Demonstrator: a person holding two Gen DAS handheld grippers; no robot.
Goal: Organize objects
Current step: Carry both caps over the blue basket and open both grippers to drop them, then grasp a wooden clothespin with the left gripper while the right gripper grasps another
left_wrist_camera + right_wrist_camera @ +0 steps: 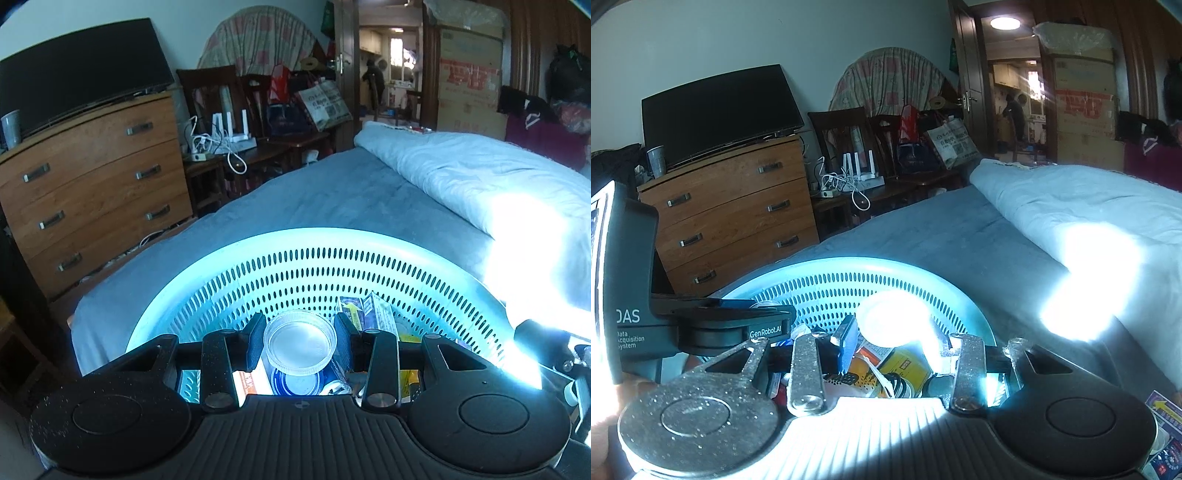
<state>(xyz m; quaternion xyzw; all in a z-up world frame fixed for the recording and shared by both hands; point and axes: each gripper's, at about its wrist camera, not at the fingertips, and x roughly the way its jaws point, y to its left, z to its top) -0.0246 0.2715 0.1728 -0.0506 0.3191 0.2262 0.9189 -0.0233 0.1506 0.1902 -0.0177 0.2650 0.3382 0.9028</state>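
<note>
Both grippers are hovering over the pale blue basket [317, 254], which is sitting near the front edge of the bed [332, 192]. The left gripper [301, 341] is clenching 1 clear plastic lid [301, 343] by its rim, above the packets in the basket. The right gripper [894, 339] seems to be holding a similar round lid [890, 317], though glare is hiding the contact. These lids look light, thin and slippery, so gripping across the rim seems best.

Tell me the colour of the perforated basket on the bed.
The basket is light blue-green, dotted with small slots; the left wrist view shows it best.
</note>
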